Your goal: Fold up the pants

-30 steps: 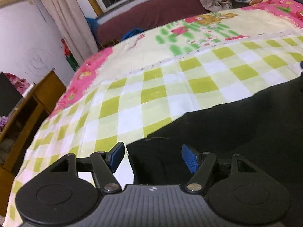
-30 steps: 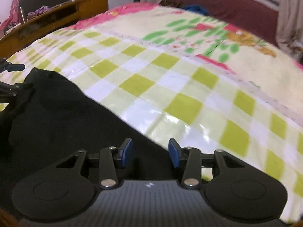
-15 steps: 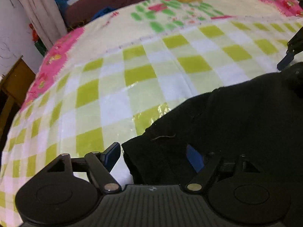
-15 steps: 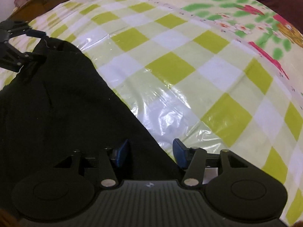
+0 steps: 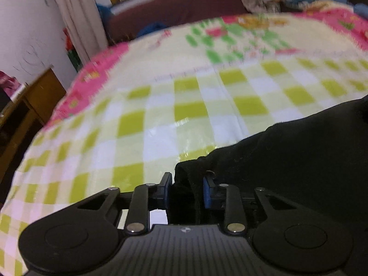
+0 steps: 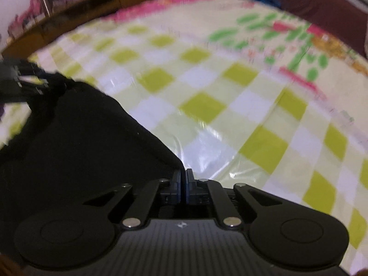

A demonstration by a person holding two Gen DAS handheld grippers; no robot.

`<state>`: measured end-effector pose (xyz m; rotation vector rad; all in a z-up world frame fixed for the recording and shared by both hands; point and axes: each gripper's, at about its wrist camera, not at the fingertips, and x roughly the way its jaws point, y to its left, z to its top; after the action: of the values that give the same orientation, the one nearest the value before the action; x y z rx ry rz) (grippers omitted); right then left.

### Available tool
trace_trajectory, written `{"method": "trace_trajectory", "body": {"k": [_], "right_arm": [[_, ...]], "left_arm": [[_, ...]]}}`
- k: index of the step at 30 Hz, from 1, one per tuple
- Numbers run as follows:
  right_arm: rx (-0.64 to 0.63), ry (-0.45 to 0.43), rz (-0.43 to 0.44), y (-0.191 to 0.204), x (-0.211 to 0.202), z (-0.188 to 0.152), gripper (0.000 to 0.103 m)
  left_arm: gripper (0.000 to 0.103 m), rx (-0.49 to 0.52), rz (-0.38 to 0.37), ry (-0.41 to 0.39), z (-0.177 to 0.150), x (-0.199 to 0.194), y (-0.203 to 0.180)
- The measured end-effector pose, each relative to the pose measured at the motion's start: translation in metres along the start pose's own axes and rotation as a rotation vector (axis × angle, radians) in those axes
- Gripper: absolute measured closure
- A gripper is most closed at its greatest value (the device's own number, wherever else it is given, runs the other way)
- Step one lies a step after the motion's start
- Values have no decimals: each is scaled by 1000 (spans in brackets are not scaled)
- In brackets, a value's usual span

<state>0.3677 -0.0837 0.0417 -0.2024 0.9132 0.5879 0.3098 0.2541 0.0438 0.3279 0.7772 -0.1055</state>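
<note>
The black pants [image 5: 287,158] lie on a bed with a green-and-white checked cover [image 5: 188,115]. My left gripper [image 5: 187,189] is shut on a bunched corner of the pants, with cloth filling the gap between its blue pads. My right gripper [image 6: 183,187] is shut on a thin edge of the pants [image 6: 76,142] at another corner. The left gripper [image 6: 27,80] also shows at the far left of the right wrist view, holding the cloth's far corner. Both views are blurred.
A wooden desk [image 5: 25,105] stands left of the bed. A dark red headboard or sofa [image 5: 184,11] and curtains [image 5: 71,13] are behind the bed. The pink flowered part of the cover [image 5: 253,39] lies beyond the pants.
Both grippers have closed on the pants; earlier they were open over the cloth edge. Both views have tilted up and blurred, and the held corners have risen off the cover.
</note>
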Motion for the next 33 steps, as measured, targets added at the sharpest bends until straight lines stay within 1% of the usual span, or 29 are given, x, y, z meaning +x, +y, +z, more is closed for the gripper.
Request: {"method": "trace_trajectory", "body": {"k": [1, 2, 4, 6, 7, 8, 10, 12, 13, 14, 15, 17, 18, 20, 22, 24, 26, 27, 29, 30, 31, 32, 33], "right_arm": [[-7, -37, -2, 7, -20, -3, 99], [-15, -76, -3, 17, -42, -8, 99], [-31, -138, -5, 37, -80, -23, 99], [-52, -183, -8, 67, -116, -47, 101], [-53, -197, 4, 83, -130, -62, 102], [-44, -193, 26, 99, -141, -80, 102], [-24, -157, 60, 127, -150, -112, 102], [-28, -74, 78, 152, -141, -143, 102], [-30, -40, 72, 159, -134, -154, 102], [-41, -15, 59, 165, -127, -161, 102], [-71, -8, 20, 172, -120, -166, 102], [-156, -15, -47, 180, -113, -166, 97], [-202, -28, -72, 182, -111, -163, 97], [-295, -56, -132, 184, -107, -154, 91], [-375, -74, -187, 187, -100, -149, 79], [-451, -75, -228, 186, -88, -140, 77], [-518, -77, -239, 187, -75, -132, 76], [-544, -79, -242, 189, -71, -140, 74], [-582, -81, -222, 194, -61, -137, 71], [-593, -79, -197, 196, -58, -136, 70], [-607, -79, -172, 199, -54, -135, 69], [-626, -79, -156, 202, -50, -134, 67], [-647, -80, -151, 204, -48, -135, 65]], "left_arm": [[65, -12, 3, -30, -2, -16, 1], [71, -20, 10, -62, -6, -34, 1], [71, -48, 11, -130, -23, -75, 2], [71, -78, 7, -178, -47, -114, 2], [71, -102, 2, -195, -63, -133, 1], [71, -133, -12, -201, -80, -149, 1], [71, -181, -49, -180, -111, -170, -3], [71, -164, -47, -144, -138, -179, -14], [71, -153, -39, -120, -150, -180, -20], [71, -156, -36, -97, -160, -178, -23], [71, -162, -27, -81, -168, -177, -25], [71, -174, 3, -54, -179, -172, -28], [71, -177, 11, -48, -182, -171, -29], [71, -184, 21, -56, -184, -172, -30], [68, -176, 29, -68, -184, -174, -31], [61, -156, 40, -74, -186, -172, -33], [57, -110, 48, -62, -190, -170, -39], [52, -97, 42, -57, -192, -170, -41], [47, -103, 12, -53, -195, -173, -42], [40, -104, -8, -56, -196, -176, -42], [35, -99, -26, -67, -197, -181, -44], [27, -89, -37, -81, -197, -184, -46], [21, -77, -44, -94, -198, -186, -50]]}}
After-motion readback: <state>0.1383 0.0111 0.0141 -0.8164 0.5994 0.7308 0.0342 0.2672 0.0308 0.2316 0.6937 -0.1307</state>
